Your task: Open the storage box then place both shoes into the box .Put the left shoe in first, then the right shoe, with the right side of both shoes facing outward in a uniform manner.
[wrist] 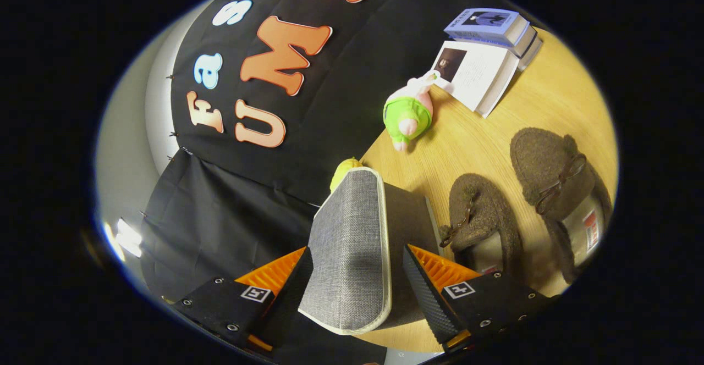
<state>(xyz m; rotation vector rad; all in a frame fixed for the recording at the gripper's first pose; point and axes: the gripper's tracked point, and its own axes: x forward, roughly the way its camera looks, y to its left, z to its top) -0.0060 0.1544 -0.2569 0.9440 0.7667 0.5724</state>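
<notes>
In the gripper view, the tool (357, 277) is seen partly open, its fingers (423, 288) flanking the raised grey lid (349, 249) of the storage box; whether both press on it cannot be told. Two brown shoes (484, 225) (555, 181) lie beside it on the table (484, 139).

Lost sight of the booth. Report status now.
Gripper astride grey box lid, lid raised; whether fingers press, cannot tell. Both brown shoes on table beside box, none in. Nothing blocking.
</notes>
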